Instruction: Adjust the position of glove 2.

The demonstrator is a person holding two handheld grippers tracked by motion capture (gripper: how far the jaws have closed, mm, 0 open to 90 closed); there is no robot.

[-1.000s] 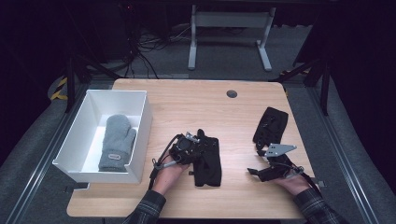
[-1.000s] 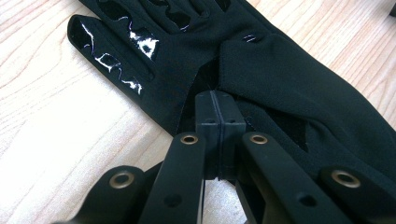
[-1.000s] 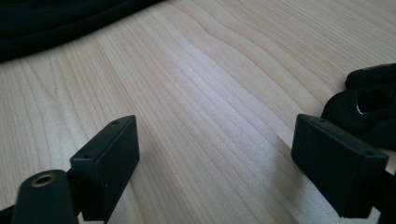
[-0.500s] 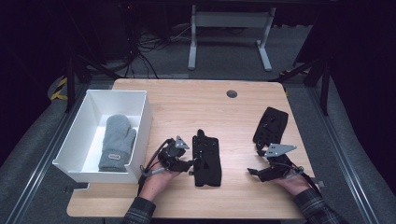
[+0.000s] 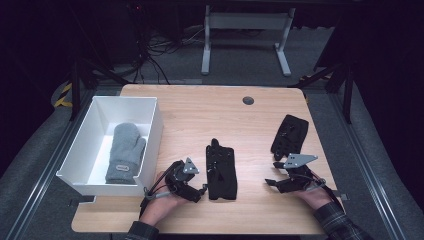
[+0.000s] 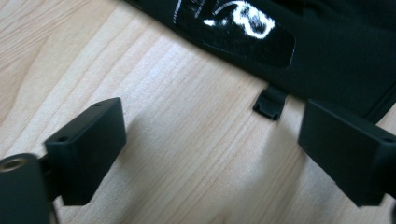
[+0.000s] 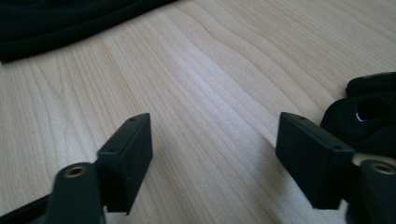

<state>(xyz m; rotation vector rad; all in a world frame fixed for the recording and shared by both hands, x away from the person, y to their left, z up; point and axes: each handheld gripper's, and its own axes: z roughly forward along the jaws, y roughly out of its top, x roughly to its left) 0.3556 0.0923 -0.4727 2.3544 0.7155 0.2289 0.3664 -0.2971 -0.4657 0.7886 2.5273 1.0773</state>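
The left gripper [image 5: 200, 189] is standing open beside the black glove [image 5: 221, 172] on the desk [image 5: 200, 120]; the right gripper [image 5: 272, 183] is open too. The glove is probably soft and light, so pinching its near edge seems best.

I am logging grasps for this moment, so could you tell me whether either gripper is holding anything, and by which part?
Nothing is held. The left gripper is open over bare wood beside the middle black glove; the right gripper is open too.

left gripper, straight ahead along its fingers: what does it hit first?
Most likely the black glove at mid-table: the left gripper is open over bare wood, with the glove's small pull tab just ahead. Depth is unclear.
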